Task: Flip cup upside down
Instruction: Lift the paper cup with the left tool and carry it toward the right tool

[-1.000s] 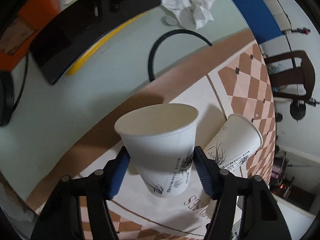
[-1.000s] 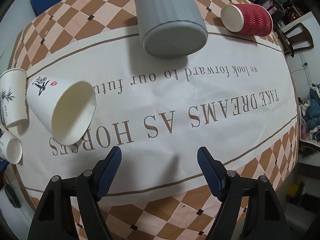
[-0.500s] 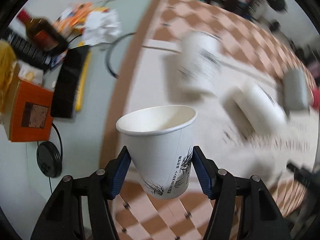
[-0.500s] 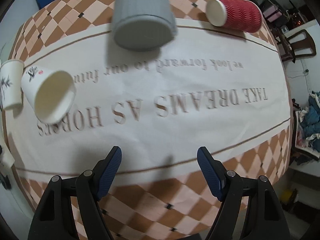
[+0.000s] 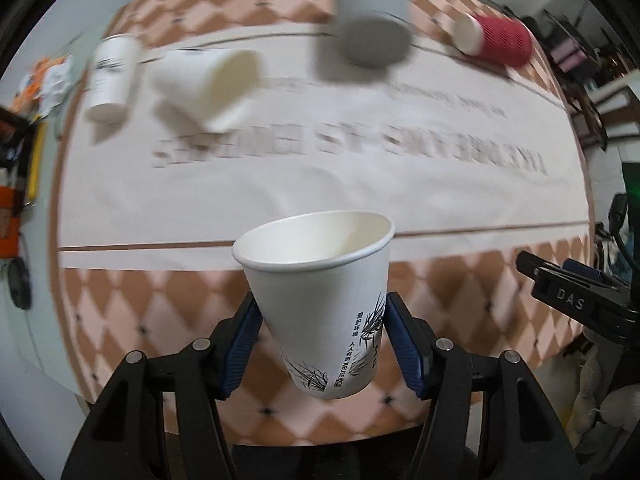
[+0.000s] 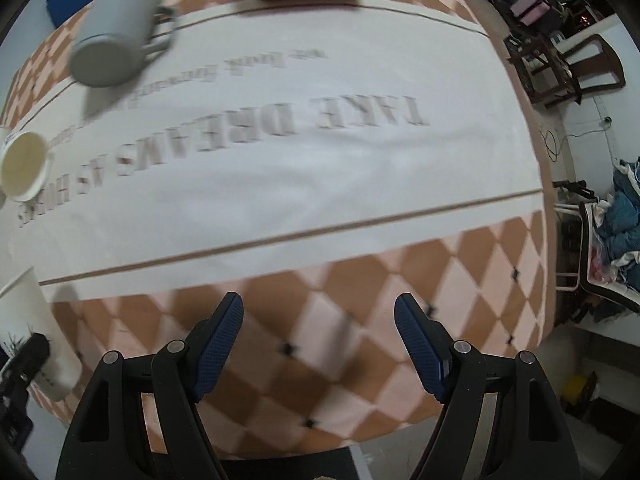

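My left gripper is shut on a white paper cup with a black grass print. The cup is held mouth up above the near checkered edge of the table. The same cup shows at the left edge of the right wrist view. My right gripper is open and empty above the checkered border near the front edge. Part of the right gripper shows at the right of the left wrist view.
A tablecloth with printed words covers the table. On it lie a white cup on its side, another white cup, a grey mug and a red ribbed cup. Chairs and clutter stand to the right.
My left gripper swung with the cup from the table's left end round to the front edge. My right gripper moved back and to the right, away from the cups.
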{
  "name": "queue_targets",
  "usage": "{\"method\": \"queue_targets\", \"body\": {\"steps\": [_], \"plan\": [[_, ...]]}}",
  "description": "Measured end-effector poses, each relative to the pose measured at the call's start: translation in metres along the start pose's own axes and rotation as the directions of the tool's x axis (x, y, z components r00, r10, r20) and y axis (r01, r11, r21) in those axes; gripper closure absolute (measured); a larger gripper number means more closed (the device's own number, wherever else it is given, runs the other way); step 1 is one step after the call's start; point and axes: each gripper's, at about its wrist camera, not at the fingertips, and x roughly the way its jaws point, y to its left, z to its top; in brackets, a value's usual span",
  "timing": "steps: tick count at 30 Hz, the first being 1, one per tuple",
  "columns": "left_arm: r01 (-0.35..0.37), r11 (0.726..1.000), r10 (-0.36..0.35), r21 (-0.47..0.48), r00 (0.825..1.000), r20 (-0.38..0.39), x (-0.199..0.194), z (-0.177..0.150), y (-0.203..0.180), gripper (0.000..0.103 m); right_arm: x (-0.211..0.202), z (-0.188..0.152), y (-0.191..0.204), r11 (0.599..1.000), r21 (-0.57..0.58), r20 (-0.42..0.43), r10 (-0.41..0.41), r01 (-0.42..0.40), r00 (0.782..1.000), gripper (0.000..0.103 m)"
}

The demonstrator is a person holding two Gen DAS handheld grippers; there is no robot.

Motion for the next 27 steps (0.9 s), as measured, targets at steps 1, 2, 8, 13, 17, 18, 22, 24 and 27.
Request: {"method": "queue_targets", "body": {"steps": [1, 2, 8, 13, 17, 18, 22, 24, 27], "plan": [[0.007, 1.0, -0.007, 0.009, 1.0, -0.009, 0.006, 0.0, -0.013, 0.044, 0.002, 0.001, -0.006, 1.0, 0.003, -0.001, -0.002, 0.002, 1.0, 0.024], [0.01, 1.0, -0.01, 0.015, 1.0, -0.017, 0.008, 0.0, -0.02, 0.044, 0.006, 0.0, -0.019, 1.0, 0.007, -0.005, -0.005, 0.005, 1.0, 0.024], [0.055, 0.997, -0.049, 0.046, 0.992, -0.115, 0.044, 0.009, -0.058, 0.044, 0.02, 0.002, -0.058, 1.0, 0.021, -0.025, -0.007, 0.007, 1.0, 0.024], [0.069, 0.997, -0.063, 0.04, 0.988, -0.138, 0.06, 0.015, -0.062, 0.041, 0.024, 0.001, -0.077, 0.999, 0.032, -0.023, 0.004, -0.003, 1.0, 0.023], [0.121, 0.993, -0.121, -0.005, 0.981, -0.153, 0.067, 0.017, -0.054, 0.04, 0.022, 0.001, -0.075, 0.999, 0.054, -0.021, 0.001, 0.0, 1.0, 0.024], [0.125, 0.992, -0.125, -0.009, 0.98, -0.156, 0.07, 0.018, -0.053, 0.04, 0.02, 0.002, -0.071, 0.998, 0.058, -0.023, -0.001, 0.003, 1.0, 0.024], [0.129, 0.992, -0.13, -0.014, 0.984, -0.125, 0.069, 0.018, -0.045, 0.019, 0.013, 0.005, -0.065, 0.998, 0.06, -0.022, -0.014, 0.015, 1.0, 0.024], [0.138, 0.99, -0.14, -0.025, 0.982, -0.124, 0.066, 0.017, -0.045, 0.011, 0.01, 0.004, -0.063, 0.998, 0.057, -0.018, -0.022, 0.023, 1.0, 0.024], [0.14, 0.989, -0.144, -0.042, 0.983, -0.116, 0.065, 0.013, -0.037, 0.008, 0.006, 0.004, -0.06, 0.998, 0.063, -0.014, -0.024, 0.025, 1.0, 0.024]]}}
